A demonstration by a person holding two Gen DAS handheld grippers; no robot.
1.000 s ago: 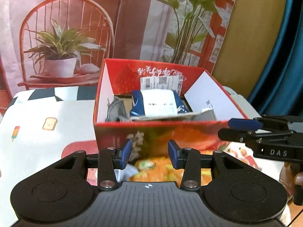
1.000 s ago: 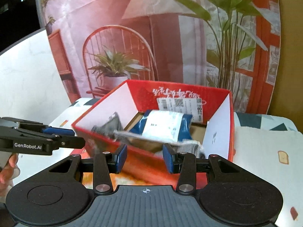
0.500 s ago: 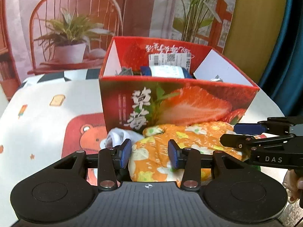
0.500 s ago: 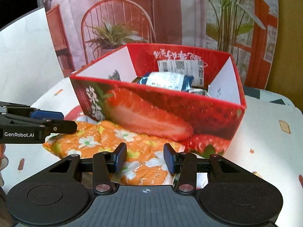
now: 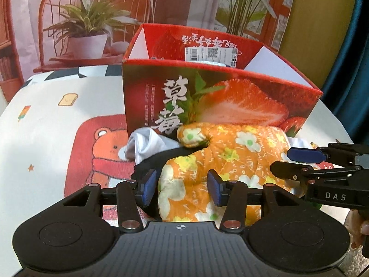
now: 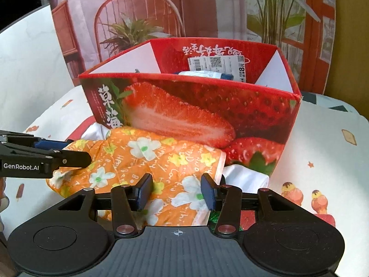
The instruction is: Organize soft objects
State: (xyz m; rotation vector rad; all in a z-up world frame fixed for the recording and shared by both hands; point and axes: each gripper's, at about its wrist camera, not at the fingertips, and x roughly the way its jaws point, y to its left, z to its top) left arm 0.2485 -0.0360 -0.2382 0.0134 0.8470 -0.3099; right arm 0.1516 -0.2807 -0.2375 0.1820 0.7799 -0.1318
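An orange flowered oven mitt (image 5: 230, 157) lies on the table in front of the red strawberry box (image 5: 230, 101); it also shows in the right wrist view (image 6: 147, 159). My left gripper (image 5: 182, 190) is open, low over the mitt's near end, with its jaws on either side. My right gripper (image 6: 176, 192) is open over the mitt's other end. A white cloth (image 5: 147, 145) and a black cloth (image 5: 156, 159) lie beside and under the mitt. The box (image 6: 196, 115) holds a blue-and-white packet (image 6: 207, 75).
The table has a white cloth with a red bear print (image 5: 101, 152). A printed backdrop with a chair and plants (image 5: 87, 23) stands behind the box. A teal curtain (image 5: 355, 46) hangs at the right. More white cloth (image 6: 244, 175) lies by the box's corner.
Both grippers have come down from above the box to table level in front of it. The mitt now lies between each gripper's open jaws.
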